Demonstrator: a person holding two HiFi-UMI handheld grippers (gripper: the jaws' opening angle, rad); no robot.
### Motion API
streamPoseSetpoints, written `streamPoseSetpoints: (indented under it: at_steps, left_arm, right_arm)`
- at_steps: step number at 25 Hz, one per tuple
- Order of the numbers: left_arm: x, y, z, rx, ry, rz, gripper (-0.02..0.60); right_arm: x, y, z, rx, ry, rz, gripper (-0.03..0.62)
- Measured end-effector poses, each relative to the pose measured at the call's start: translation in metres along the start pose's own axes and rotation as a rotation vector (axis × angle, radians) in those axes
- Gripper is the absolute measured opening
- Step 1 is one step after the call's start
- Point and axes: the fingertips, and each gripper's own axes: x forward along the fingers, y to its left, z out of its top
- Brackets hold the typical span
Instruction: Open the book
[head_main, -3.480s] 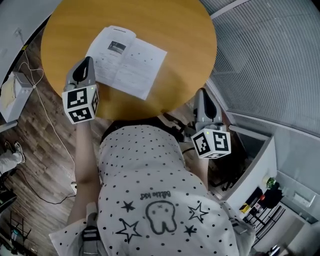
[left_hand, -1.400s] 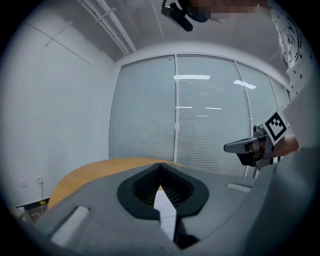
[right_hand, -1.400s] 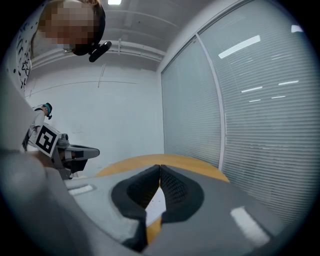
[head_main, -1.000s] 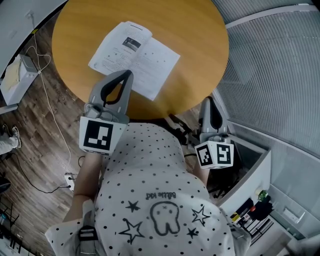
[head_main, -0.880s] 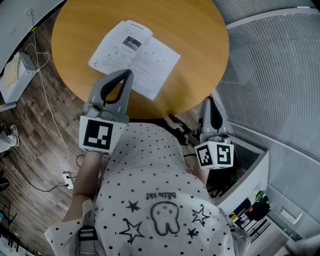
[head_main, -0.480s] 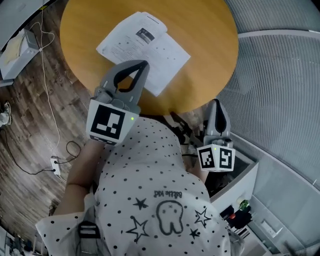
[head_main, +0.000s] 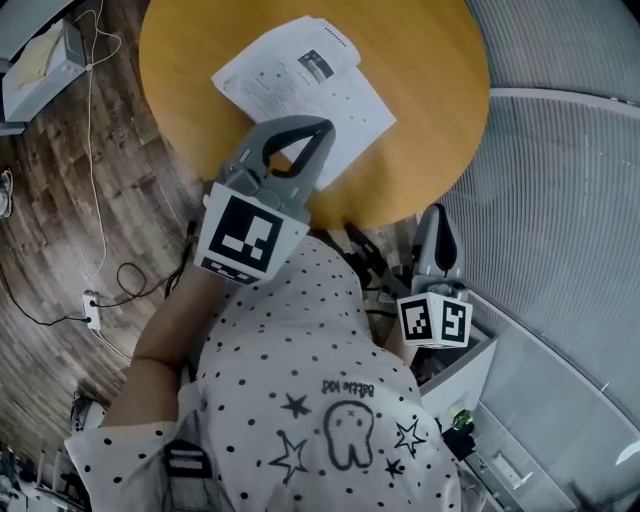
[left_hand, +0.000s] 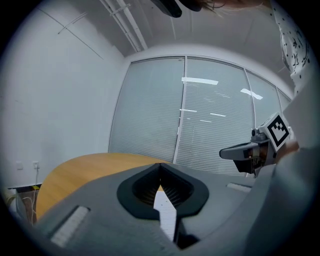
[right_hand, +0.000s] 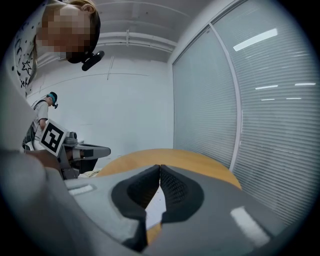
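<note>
Your left tool (head_main: 322, 124) is shut, with its two jaws pressed together and nothing held between them. Your right tool (head_main: 437, 210) is shut and empty too.

The left tool's tip sits over the near edge of the book (head_main: 300, 85). The book lies flat on the round wooden bench (head_main: 435, 100), just in front of that tip and a little to its left. It sits at a slant to the bench edge. Printed pages face up, so it looks open already.

The left tool is much nearer to the book. The right tool hangs low by the bench edge, well apart from the book.

The left tool hides the near corner of the book. You cannot tell if its tip touches the paper. The fold down the middle is hard to make out.
</note>
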Motion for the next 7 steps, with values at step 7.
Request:
streamPoseSetpoints:
  at_steps: [7]
  left_arm:
    - [-0.0017, -0.0052, 0.0023, 0.002, -0.009, -0.015, 0.009]
  right_arm:
    - [-0.0007, 0.003, 0.0023, -0.01, 0.001, 0.01, 0.005]
